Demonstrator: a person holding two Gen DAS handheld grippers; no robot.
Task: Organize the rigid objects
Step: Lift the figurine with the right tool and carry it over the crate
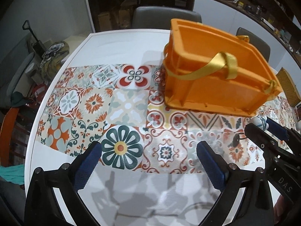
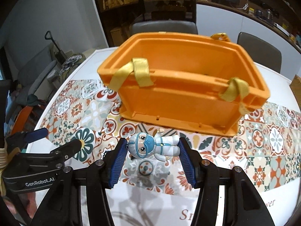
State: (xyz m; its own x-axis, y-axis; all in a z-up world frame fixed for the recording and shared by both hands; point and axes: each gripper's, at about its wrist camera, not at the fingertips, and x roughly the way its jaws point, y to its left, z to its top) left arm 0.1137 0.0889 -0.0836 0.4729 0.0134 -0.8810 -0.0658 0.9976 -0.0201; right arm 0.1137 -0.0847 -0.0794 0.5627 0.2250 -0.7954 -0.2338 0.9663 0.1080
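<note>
An orange plastic bin [image 2: 180, 86] with yellow strap handles stands on the patterned table runner; it also shows in the left wrist view [image 1: 216, 71] at the upper right. My right gripper [image 2: 153, 148] is shut on a small white and blue figurine [image 2: 150, 146], held sideways between the blue pads just in front of the bin's near wall. My left gripper [image 1: 148, 150] is open and empty above the runner, left of the right gripper [image 1: 267, 130]. The figurine [image 1: 260, 121] shows partly in the left wrist view.
A round white table [image 1: 116, 43] carries the tiled runner [image 1: 97, 105]. Grey chairs [image 2: 163, 27] stand behind the table. A cork-like block [image 1: 287, 86] sits at the right edge. Clutter and an orange chair [image 1: 7, 124] are at the left.
</note>
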